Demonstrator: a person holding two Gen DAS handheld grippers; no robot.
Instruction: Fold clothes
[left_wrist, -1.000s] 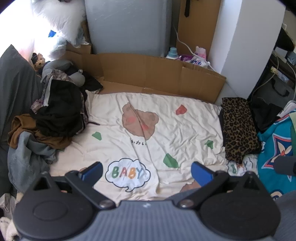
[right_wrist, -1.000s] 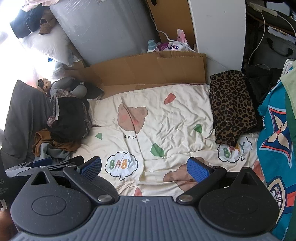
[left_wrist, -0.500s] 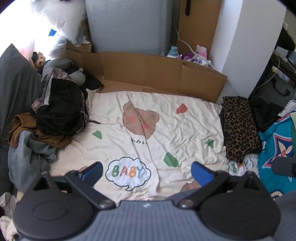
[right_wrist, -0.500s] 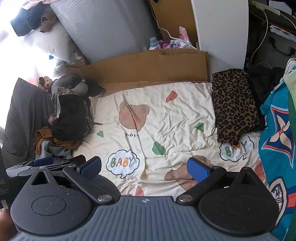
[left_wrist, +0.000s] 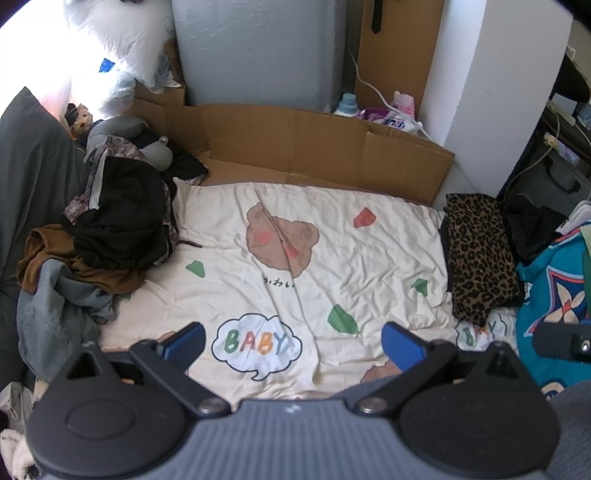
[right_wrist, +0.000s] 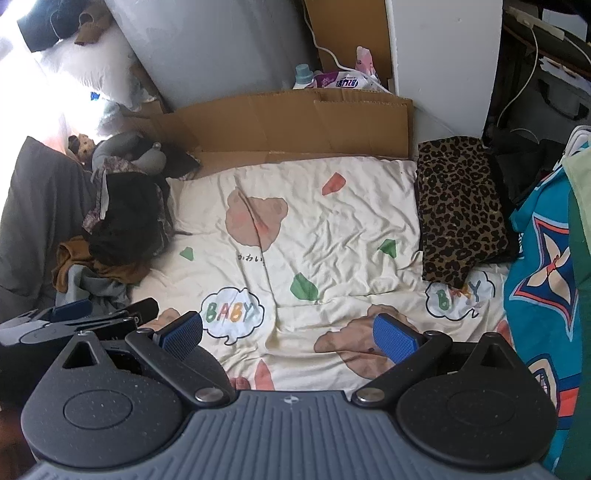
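Left wrist view showed the left gripper (left_wrist: 291, 341) with fingers spread wide, holding nothing, above a wrinkled cream blanket (left_wrist: 332, 266) printed with brown bears, green and red patches and a cloud bubble (left_wrist: 256, 343) reading "BABY". Right wrist view showed the right gripper (right_wrist: 291, 334) equally wide and empty, and a second "BABY" bubble (right_wrist: 458, 295) partly under a folded leopard-print garment (right_wrist: 461, 214) at the blanket's right edge. One rumpled clothes pile (left_wrist: 107, 236), black, brown and grey, lay at the left. Corrugated cardboard (left_wrist: 314, 147) stood along the far edge.
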